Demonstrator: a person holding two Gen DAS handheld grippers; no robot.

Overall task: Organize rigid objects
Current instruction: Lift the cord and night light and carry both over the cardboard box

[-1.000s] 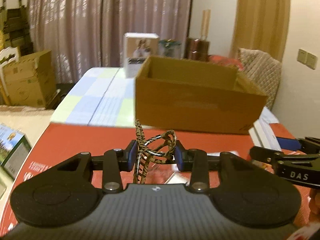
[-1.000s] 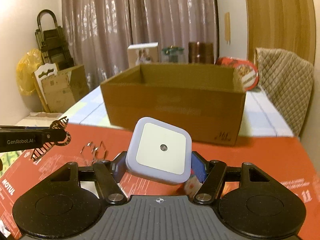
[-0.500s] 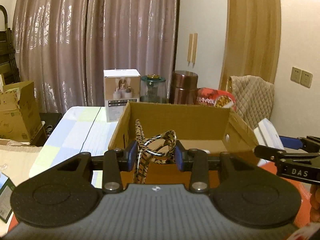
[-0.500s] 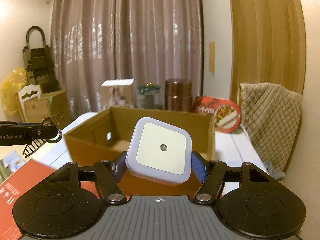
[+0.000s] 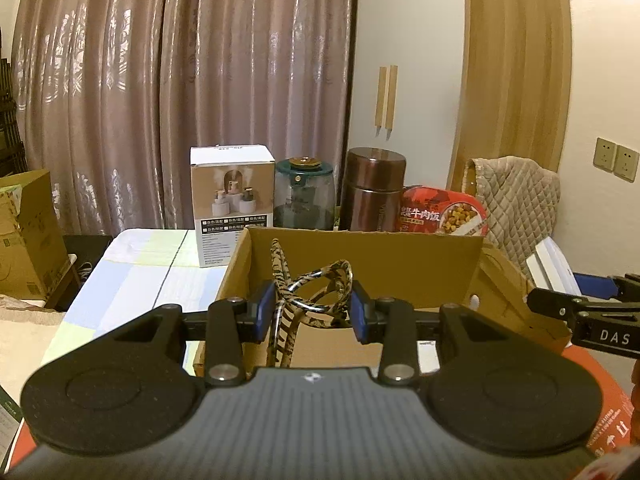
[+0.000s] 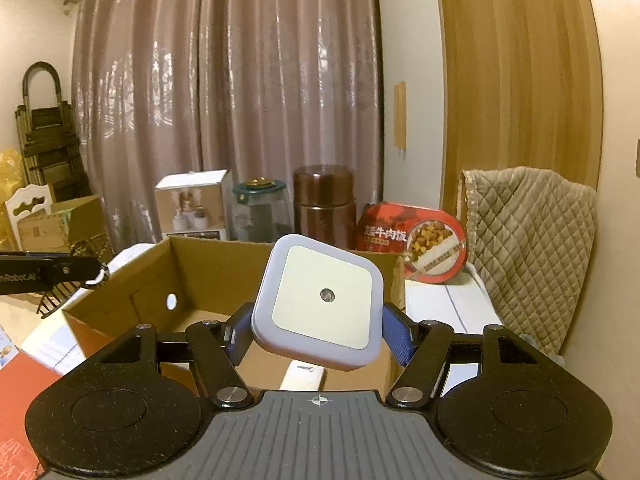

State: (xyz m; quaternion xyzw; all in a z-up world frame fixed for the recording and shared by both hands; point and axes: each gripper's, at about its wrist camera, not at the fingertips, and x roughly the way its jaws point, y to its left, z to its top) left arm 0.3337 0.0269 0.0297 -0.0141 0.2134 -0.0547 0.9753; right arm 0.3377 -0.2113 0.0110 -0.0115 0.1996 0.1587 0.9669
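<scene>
Holding both loads above the cardboard box point(image 5: 360, 256), I judge the drop to be the next step. My left gripper point(image 5: 312, 312) is closed on a tiger-striped hair clip point(image 5: 316, 288): the blue pads point(image 5: 265, 312) pinch its looped wire from either side, one striped arm rising above the fingers, another trailing below them. Gripped across the loops like that, it cannot swivel out. My right gripper point(image 6: 316, 336) is closed to about half its span on a square night light point(image 6: 320, 308), tilted corner-down, its pale face turned back toward the camera, so the pads bear on two opposite edges. Beyond and below both sets of fingers lies the open box, a white object point(image 6: 302, 376) on its floor just under the night light. Off to my right fingers' left, the other gripper's tip reaches over the box wall.
</scene>
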